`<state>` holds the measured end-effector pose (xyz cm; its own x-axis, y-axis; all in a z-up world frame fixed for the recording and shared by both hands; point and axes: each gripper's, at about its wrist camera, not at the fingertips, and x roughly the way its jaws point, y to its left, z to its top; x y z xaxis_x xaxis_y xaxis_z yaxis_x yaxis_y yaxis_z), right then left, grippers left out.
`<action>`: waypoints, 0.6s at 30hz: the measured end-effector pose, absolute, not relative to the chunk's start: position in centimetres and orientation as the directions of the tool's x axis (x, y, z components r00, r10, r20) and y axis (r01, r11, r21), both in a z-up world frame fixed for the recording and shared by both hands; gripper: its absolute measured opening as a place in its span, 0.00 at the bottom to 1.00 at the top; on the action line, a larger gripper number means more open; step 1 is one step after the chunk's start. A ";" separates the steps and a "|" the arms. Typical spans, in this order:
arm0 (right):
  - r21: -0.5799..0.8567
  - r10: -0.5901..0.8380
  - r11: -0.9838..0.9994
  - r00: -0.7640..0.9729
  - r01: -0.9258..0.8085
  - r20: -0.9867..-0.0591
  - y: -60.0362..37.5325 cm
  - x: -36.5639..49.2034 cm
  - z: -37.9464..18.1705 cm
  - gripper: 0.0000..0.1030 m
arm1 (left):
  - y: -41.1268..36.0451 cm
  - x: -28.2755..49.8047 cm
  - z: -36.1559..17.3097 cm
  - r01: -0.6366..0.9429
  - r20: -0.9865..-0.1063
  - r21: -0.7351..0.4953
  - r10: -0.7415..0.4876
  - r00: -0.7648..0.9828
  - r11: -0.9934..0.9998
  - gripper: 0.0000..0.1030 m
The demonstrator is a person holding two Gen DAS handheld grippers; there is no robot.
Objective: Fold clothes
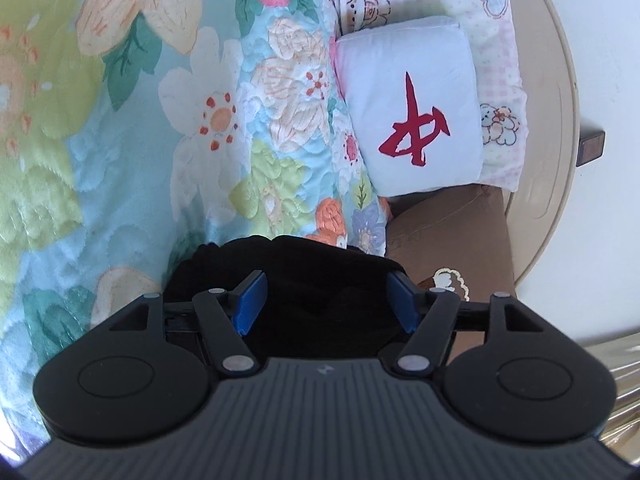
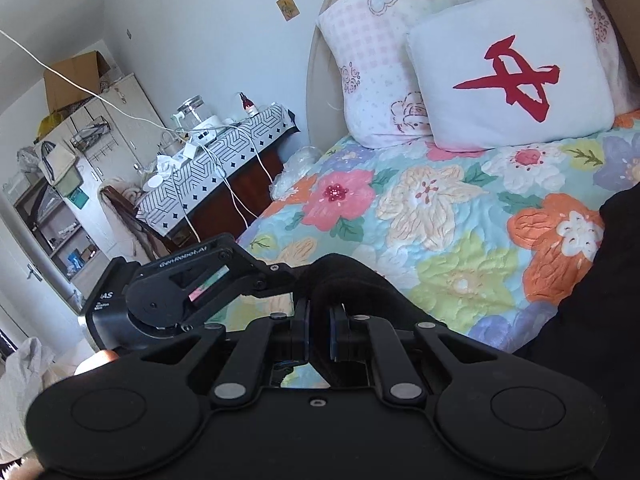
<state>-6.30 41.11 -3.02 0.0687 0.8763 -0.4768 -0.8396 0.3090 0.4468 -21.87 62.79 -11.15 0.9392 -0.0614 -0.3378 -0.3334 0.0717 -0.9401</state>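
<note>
**Right Fingers Pinch the Black Garment, Left Ones Spread**

Fingers first: on our right gripper the fingers are pressed together on a fold of the black garment, which we judge is lifted to carry one layer over another. Our left gripper has its blue pads spread wide, with black cloth lying between them but not pressed, likely just let go or about to be taken. Beyond lies the floral bedspread, a flat surface for folding. Farther off sits the white cushion against a pink pillow. Farthest, a cardboard box tops the cabinet; we cannot tell its contents.
</note>
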 end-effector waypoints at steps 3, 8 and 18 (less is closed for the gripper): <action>0.415 0.859 0.354 0.116 -0.838 -0.499 41.3 -6.3 -3.0 0.11 | 62.8 -22.1 -11.0 -0.302 -0.306 -0.951 -0.064 0.950 0.068 0.64; 0.378 0.834 0.397 0.157 -0.836 -0.529 42.5 -6.7 -3.5 0.11 | 62.2 -21.1 -10.0 -0.276 -0.287 -0.953 -0.087 0.954 0.122 0.70; 0.359 0.860 0.289 0.076 -0.887 -0.504 43.9 -9.1 -3.3 0.13 | 62.3 -21.5 -10.1 -0.316 -0.327 -0.930 -0.028 0.945 0.189 0.17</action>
<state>-9.09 43.93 -3.32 0.0755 0.8601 -0.5045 -0.8874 0.2887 0.3593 -21.52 62.27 -10.08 0.9447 -0.0282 -0.3266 -0.3158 0.1891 -0.9298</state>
